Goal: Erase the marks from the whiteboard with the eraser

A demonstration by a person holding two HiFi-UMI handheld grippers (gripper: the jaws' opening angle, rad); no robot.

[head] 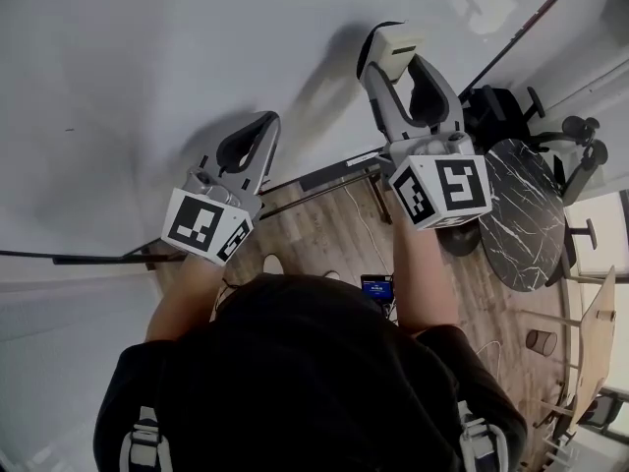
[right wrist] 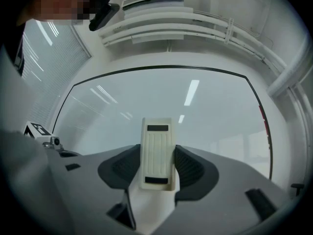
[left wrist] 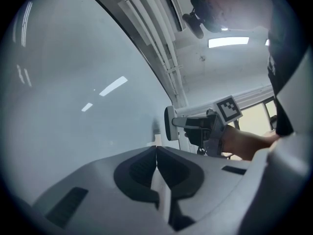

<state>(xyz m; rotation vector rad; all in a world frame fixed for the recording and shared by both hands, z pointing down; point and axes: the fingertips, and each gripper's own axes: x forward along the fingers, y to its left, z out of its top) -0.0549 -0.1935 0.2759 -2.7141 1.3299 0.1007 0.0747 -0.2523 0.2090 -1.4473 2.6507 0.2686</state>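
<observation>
Through the head view I had the whiteboard (head: 147,67) spread from nine o'clock round to twelve. The left gripper (head: 263,121) was at eleven o'clock, just before the board, and the right gripper (head: 395,52) was at one o'clock, higher up. The eraser (head: 398,45) sat between the right gripper's jaws, on the board side and to the right of the left gripper, while a round table (head: 521,214) stood at three o'clock, below the right gripper.

You can read no words or numbers: the white plastic cube (head: 206,226) on your left gripper (head: 263,124) and the second white cube (head: 440,191) on your right gripper (head: 393,57) bear only black square-marker patterns, and print on the small blue-lit screen (head: 376,288) is too small to read.
</observation>
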